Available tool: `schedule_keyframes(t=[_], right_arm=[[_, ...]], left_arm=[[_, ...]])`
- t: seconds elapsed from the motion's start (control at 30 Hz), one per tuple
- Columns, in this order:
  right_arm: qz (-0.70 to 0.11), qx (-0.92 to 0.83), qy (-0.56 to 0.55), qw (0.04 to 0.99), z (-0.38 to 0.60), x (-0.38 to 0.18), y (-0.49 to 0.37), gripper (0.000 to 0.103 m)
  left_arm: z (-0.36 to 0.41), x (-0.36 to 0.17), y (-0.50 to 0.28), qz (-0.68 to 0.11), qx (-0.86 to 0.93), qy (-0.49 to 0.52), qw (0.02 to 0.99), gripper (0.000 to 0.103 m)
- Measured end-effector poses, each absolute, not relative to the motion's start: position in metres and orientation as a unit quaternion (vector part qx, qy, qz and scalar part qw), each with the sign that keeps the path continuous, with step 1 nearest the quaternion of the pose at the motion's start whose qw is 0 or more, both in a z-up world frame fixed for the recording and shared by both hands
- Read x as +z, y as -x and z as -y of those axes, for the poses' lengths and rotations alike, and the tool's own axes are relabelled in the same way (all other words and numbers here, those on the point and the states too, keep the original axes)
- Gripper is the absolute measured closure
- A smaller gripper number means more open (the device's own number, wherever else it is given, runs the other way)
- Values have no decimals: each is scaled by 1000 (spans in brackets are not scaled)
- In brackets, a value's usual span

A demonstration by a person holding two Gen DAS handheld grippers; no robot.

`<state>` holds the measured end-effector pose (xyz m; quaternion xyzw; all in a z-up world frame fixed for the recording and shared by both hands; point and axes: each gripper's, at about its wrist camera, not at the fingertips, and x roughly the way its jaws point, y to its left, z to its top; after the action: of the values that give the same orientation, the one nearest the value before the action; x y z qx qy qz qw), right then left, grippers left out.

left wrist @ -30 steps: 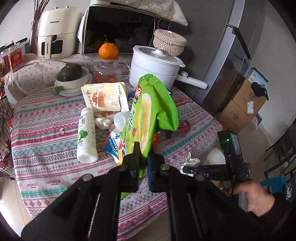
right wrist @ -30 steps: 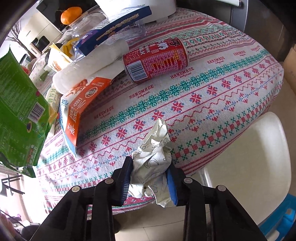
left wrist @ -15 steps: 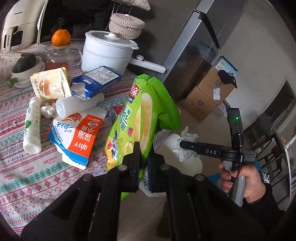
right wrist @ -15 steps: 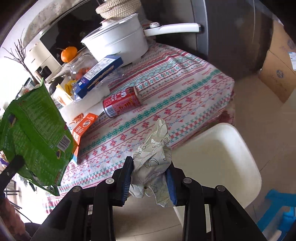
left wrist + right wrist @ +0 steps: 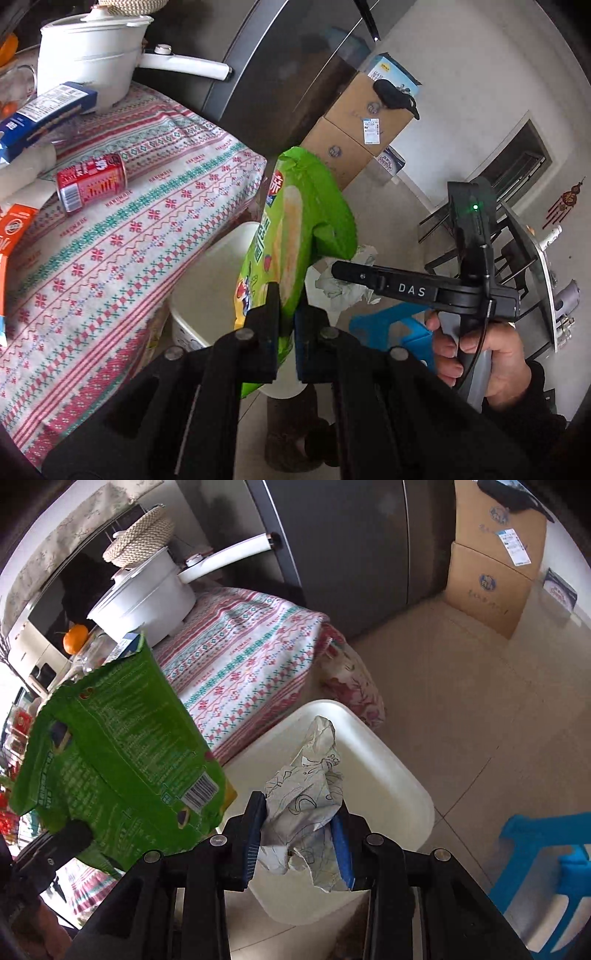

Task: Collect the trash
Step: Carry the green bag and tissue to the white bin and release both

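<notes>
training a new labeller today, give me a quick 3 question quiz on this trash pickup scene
1. True or false: the left gripper holds a green snack bag.
2. What is clamped in the right gripper?
A. red can
B. crumpled paper
C. blue carton
3. Fill in: the red can lies on its side on the ______.

Key:
1. True
2. B: the crumpled paper, held above the white bin
3. Tablecloth
</notes>
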<state>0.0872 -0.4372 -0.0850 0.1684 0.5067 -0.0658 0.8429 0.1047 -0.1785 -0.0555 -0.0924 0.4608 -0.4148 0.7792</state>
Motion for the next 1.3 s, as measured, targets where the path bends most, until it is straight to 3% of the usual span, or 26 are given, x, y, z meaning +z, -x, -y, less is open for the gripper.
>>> schedule_keyframes(t=[0.4,0.5,0.57,0.63,0.87,1.3], right_arm=[[-519,-86,-170,833,456,-95,-78,67],[-519,-85,-168,834,454,-95,-81,66],[-519,-83,-168,834,452,-95,-81,66],[-520,-81,-165,834,450,-95,-84,66],[-528,-74,-154,832,439,-99,-94,65],[-562,-77,-129,813,416,-121,-121,63]], left_arm=[[213,-91,-111,-468,-391,53,791,93],[214,-93,-113,-463,-369,27,806,83],[212,-94,-116,-460,-354,15,814,62],[206,-91,-117,-453,-339,6,824,52],[182,-79,-116,-438,-285,-41,852,29],[123,-62,-115,-432,-198,-67,877,16]])
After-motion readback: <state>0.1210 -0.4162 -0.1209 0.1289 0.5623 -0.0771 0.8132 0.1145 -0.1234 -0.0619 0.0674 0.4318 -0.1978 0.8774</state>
